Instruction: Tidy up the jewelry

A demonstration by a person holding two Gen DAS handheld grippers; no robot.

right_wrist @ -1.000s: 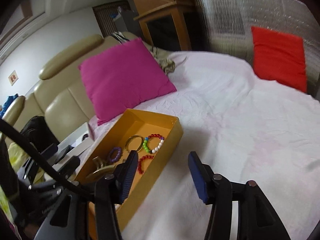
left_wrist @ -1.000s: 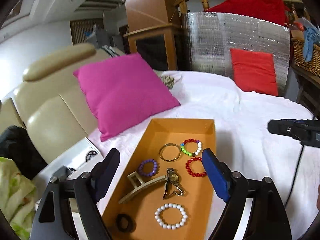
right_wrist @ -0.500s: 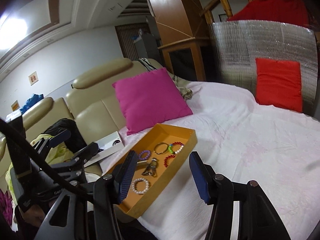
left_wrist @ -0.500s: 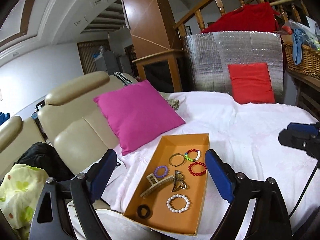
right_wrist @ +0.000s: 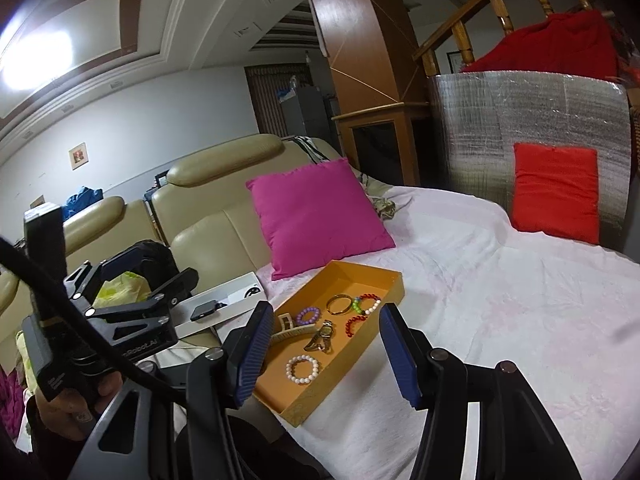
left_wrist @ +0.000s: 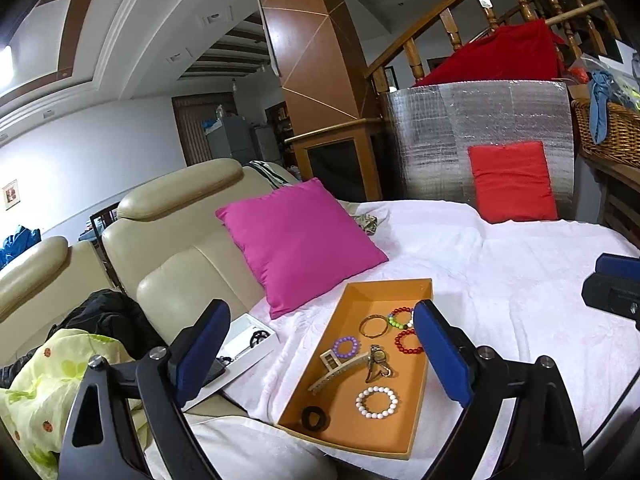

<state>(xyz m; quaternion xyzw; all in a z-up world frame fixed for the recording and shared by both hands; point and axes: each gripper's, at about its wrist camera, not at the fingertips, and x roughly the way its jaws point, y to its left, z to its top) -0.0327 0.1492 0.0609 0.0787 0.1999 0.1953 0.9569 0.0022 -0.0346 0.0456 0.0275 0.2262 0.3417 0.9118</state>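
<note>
Our left tongs (left_wrist: 320,354) are opening, our right tongs (right_wrist: 326,350) gape empty; the orange cardboard tray (left_wrist: 414,426) overhanging the bed's (left_wrist: 520,280) near edge could tip if nudged.

Shallow orange cardboard tray (left_wrist: 420,412) lies flat on the white bedcover, near the bed's edge, long axis running away from the cameras. Contents, all lying flat and loose:
- far end: thin gold metal bangle (left_wrist: 373,326); multicoloured bead bracelet (left_wrist: 401,317) beside it
- middle: small purple bead bracelet (left_wrist: 345,347); dark red bead bracelet (left_wrist: 407,341); beige plastic claw hair clip (left_wrist: 338,368) set diagonally; metal wristwatch (left_wrist: 377,362), strap folded
- near end: white pearl-bead bracelet (left_wrist: 377,401); black elastic hair tie (left_wrist: 315,418) in the near corner
</note>
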